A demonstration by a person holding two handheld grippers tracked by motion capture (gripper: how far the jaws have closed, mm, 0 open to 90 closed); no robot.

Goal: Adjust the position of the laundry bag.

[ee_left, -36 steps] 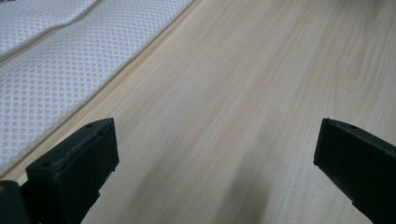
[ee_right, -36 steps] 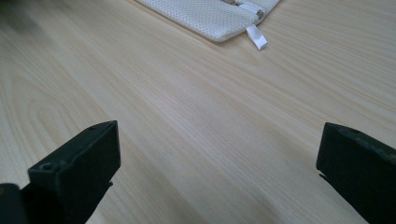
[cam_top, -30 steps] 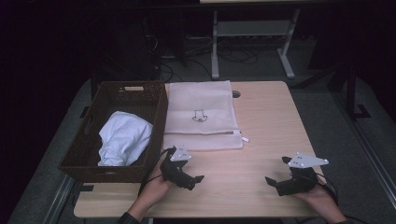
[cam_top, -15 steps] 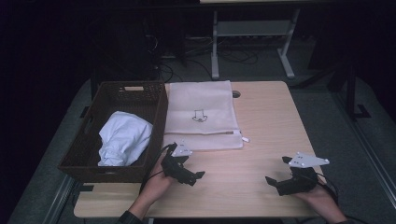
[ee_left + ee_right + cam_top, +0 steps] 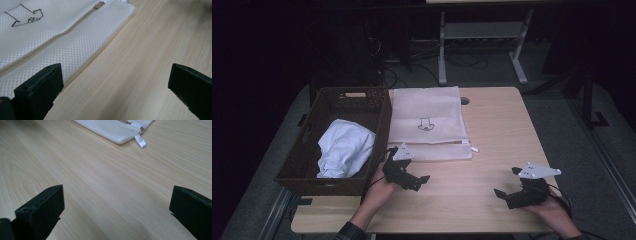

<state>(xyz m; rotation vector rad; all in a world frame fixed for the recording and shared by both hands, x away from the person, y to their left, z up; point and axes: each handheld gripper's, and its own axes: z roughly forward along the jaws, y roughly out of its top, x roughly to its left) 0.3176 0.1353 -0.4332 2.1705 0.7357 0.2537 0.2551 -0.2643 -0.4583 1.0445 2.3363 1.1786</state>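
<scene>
A white mesh zip bag (image 5: 427, 122) with a small black drawing lies flat on the wooden table (image 5: 497, 130), next to a dark wicker basket (image 5: 319, 112) that holds a crumpled white cloth (image 5: 344, 146). My left gripper (image 5: 417, 181) is open just below the bag's near edge, close to the basket. In the left gripper view the mesh bag (image 5: 50, 42) lies beside the left jaw, with its zip pull (image 5: 99, 4) farther off. My right gripper (image 5: 507, 182) is open over bare wood near the table's front right. In the right gripper view the bag's corner (image 5: 117, 128) and a white tab (image 5: 140, 141) lie ahead.
A small round hole (image 5: 464, 101) sits in the tabletop beyond the bag. Behind the table stand a metal frame (image 5: 482, 35) and cables on a dark floor. Bare wood stretches between and beyond the two grippers.
My left gripper has shifted slightly toward the bag's near edge. The right gripper has barely moved.
</scene>
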